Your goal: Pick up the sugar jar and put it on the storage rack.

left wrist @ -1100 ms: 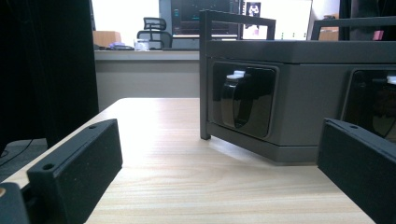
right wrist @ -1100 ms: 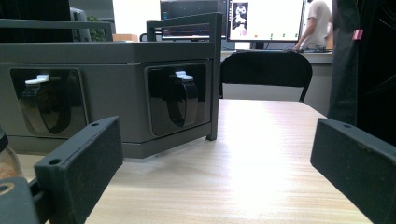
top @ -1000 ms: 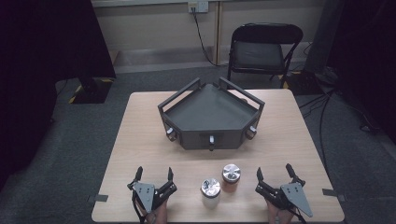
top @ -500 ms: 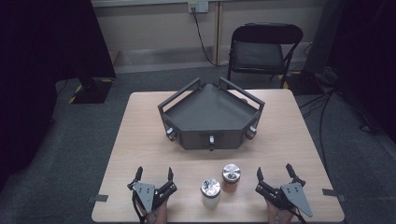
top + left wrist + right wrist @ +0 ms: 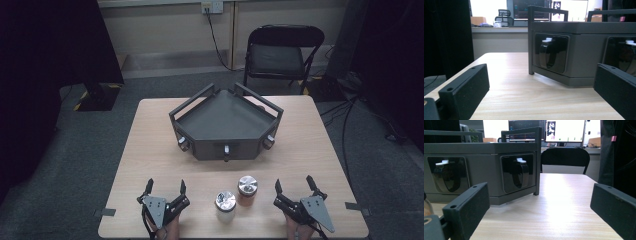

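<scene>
Two grippers are seen at the near edge of the table, each held from below by a hand. The left gripper is spread wide, nothing being held or touched between its jaws; in the left gripper view only bare wood lies between the two black jaws. The right gripper is likewise spread wide and grips nothing — bare tabletop is seen between its jaws in the right gripper view.

Between the two grippers, two small jars with shiny metal lids are stood upright, just beside each other. The pale jar is set nearer and to the left; the brown jar is set slightly farther and to the right. Neither is touched by a gripper. No label can be read on them.

Farther off, at the middle of the table, one dark grey angular tray with raised rails is placed; three knobs are counted along its near faces. One black folding chair is seen beyond the table's far right. No writing can be made out.
</scene>
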{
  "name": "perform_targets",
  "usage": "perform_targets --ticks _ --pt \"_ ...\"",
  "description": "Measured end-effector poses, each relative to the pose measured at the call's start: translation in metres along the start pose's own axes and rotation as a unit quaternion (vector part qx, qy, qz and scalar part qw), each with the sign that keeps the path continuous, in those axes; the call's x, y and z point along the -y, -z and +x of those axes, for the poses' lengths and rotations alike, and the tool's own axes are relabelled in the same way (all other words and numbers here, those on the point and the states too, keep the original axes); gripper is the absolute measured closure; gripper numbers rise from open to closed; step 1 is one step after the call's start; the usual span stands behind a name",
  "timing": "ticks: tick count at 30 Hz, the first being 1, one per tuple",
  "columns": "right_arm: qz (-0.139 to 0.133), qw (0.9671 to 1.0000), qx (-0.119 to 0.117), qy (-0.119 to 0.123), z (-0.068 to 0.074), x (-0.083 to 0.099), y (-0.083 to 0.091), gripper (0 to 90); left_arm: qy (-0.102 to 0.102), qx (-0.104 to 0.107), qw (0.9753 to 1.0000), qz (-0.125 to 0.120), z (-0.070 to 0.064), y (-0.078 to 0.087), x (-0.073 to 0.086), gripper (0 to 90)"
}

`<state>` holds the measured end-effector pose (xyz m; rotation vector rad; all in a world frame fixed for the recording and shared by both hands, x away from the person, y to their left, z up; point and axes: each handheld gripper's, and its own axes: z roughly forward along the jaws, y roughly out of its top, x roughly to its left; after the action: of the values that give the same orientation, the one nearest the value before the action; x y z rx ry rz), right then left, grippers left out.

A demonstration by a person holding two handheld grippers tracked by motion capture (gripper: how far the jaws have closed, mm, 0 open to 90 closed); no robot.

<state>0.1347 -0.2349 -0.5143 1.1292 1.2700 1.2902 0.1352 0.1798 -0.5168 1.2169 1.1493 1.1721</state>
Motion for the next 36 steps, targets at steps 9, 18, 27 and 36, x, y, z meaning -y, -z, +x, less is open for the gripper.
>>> perform_targets --ticks 9,18,27,36 --pt "0.0 1.0 0.0 0.0 0.0 0.0 0.0 1.5 0.003 0.012 0.9999 0.002 0.003 -0.001 -0.001 0.2" --pt "0.0 1.0 0.0 0.0 0.0 0.0 0.0 1.5 -0.005 0.012 0.9999 -0.01 0.003 0.004 -0.006 0.1" --pt "0.0 1.0 0.0 0.0 0.0 0.0 0.0 1.5 0.011 0.044 0.9987 -0.023 0.007 0.015 -0.025 0.1" --pt "0.0 1.0 0.0 0.0 0.0 0.0 0.0 1.5 0.011 0.099 0.9943 -0.039 0.008 0.026 -0.042 0.1"
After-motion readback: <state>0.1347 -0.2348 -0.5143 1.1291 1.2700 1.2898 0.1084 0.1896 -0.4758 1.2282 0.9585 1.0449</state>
